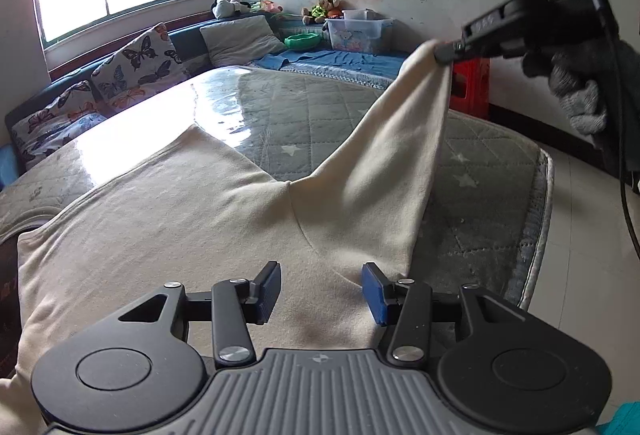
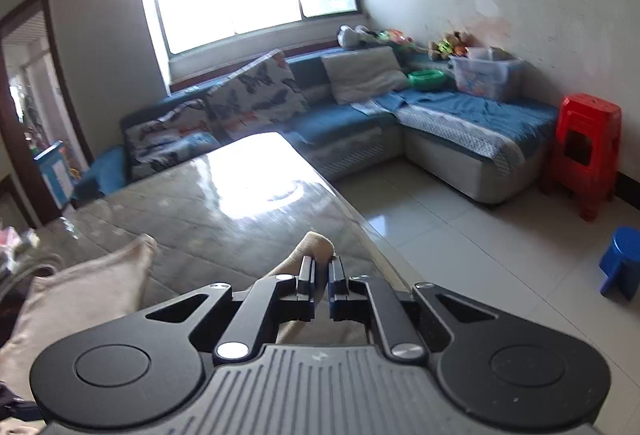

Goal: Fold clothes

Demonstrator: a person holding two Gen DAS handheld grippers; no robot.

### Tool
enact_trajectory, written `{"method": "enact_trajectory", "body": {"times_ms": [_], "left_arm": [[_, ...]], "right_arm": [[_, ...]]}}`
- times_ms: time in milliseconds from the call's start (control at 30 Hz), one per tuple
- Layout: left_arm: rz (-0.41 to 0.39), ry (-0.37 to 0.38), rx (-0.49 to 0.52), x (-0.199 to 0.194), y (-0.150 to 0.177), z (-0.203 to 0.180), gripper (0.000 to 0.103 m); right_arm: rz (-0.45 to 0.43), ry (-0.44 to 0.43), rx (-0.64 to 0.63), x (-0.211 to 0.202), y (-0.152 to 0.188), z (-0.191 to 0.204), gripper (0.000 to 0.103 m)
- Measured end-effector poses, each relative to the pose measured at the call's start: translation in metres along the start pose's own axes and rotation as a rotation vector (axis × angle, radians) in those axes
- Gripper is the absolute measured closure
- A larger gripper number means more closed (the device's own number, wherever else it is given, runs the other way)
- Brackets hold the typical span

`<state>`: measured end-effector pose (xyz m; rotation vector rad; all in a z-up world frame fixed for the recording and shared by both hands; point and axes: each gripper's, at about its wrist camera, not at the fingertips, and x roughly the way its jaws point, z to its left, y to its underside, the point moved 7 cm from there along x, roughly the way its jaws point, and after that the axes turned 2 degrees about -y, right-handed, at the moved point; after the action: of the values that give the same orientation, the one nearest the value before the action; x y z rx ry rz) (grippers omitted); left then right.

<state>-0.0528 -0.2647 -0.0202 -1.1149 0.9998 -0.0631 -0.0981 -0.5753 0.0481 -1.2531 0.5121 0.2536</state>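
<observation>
A cream garment point(image 1: 180, 219) lies spread on the quilted table top point(image 1: 312, 115). One sleeve point(image 1: 400, 139) rises from it up to the right. My right gripper point(image 1: 446, 53) is shut on that sleeve's end, held by a gloved hand point(image 1: 576, 87). In the right wrist view the right gripper point(image 2: 321, 267) has the cream cuff point(image 2: 318, 241) poking out between its closed pads, high over the table. My left gripper point(image 1: 322, 289) hovers open just above the garment's body, blue pads point(image 1: 374, 293) apart with nothing between them.
A blue sofa point(image 2: 348, 115) with butterfly cushions point(image 1: 136, 63) runs under the window. A clear storage box point(image 2: 486, 75) and toys sit at its far end. A red stool point(image 2: 586, 147) and a blue stool point(image 2: 622, 259) stand on the tiled floor right of the table.
</observation>
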Motion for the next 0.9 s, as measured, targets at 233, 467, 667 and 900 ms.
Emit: {"method": "enact_trajectory", "body": {"times_ms": [233, 467, 667, 900], "left_arm": [[-0.049, -0.101, -0.098, -0.041, 0.008, 0.05, 0.054], [-0.065, -0.204, -0.181, -0.076, 0.03, 0.093, 0.052], [-0.049, -0.249, -0.229, -0.09, 0.05, 0.11, 0.052], [-0.032, -0.3, -0.285, -0.108, 0.074, 0.13, 0.052]], "right_arm": [[-0.059, -0.169, -0.152, -0.041, -0.034, 0.081, 0.098], [-0.026, -0.395, -0.322, -0.054, -0.021, 0.191, 0.098], [0.11, -0.543, -0.412, -0.033, 0.03, 0.269, 0.098], [0.301, -0.639, -0.474, -0.016, 0.1, 0.3, 0.09]]}}
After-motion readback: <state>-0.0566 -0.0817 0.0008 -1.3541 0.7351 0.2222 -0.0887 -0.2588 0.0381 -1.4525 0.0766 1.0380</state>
